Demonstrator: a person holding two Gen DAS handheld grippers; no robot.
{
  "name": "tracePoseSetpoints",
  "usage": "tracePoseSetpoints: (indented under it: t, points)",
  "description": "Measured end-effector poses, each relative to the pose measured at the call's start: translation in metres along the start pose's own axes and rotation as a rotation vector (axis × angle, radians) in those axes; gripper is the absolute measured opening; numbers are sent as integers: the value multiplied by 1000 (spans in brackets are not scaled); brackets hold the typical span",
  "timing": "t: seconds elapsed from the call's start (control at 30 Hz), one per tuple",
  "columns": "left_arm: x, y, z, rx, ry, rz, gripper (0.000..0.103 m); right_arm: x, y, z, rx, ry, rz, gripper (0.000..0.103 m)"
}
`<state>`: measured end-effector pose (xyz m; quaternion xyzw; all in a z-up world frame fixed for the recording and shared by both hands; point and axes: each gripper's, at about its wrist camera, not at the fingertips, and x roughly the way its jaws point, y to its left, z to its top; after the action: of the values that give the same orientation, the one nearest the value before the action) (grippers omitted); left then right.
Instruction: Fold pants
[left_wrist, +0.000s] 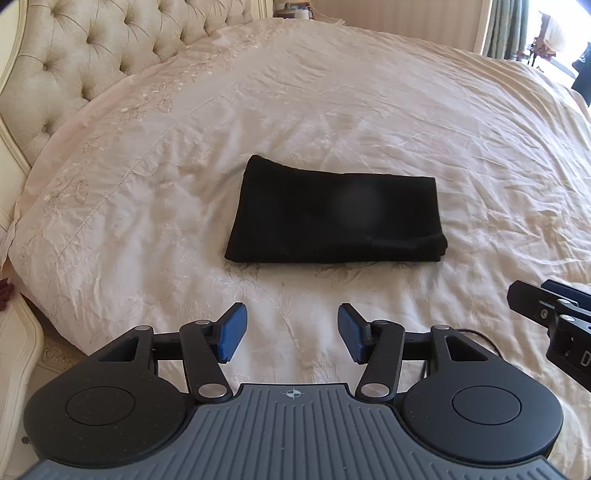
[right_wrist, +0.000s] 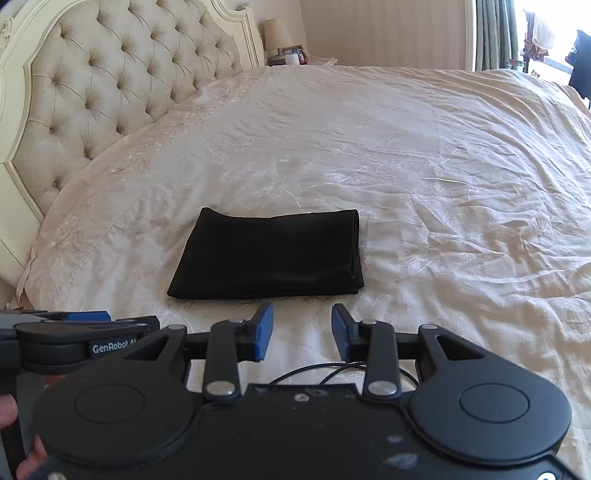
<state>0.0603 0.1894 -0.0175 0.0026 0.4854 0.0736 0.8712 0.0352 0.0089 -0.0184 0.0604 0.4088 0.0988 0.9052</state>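
Observation:
The black pants (left_wrist: 334, 216) lie folded into a compact rectangle on the cream bedspread (left_wrist: 461, 155); they also show in the right wrist view (right_wrist: 269, 258). My left gripper (left_wrist: 291, 332) is open and empty, held back from the near edge of the pants. My right gripper (right_wrist: 302, 330) is open and empty, just short of the near right edge of the pants. Part of the right gripper (left_wrist: 546, 314) shows at the right edge of the left wrist view, and the left gripper (right_wrist: 74, 332) shows at the left of the right wrist view.
A tufted cream headboard (right_wrist: 96, 85) stands along the left. A nightstand with a lamp (right_wrist: 276, 35) and small items is behind the bed. Curtains and a bright window (right_wrist: 517, 33) are at the far right. A thin black cable (right_wrist: 332, 373) lies on the bedspread below my right gripper.

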Motion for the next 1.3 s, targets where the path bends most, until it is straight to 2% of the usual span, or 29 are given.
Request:
tracePoseSetpoints:
  t: [0.5,1.3]
  points:
    - [-17,-12,-14,18,-25,31,54,-22,-3,-14,-33,-23,37,38]
    - [-14,-8,-17,15,-1,38,54,-18,-10,-19,-8,2,32,38]
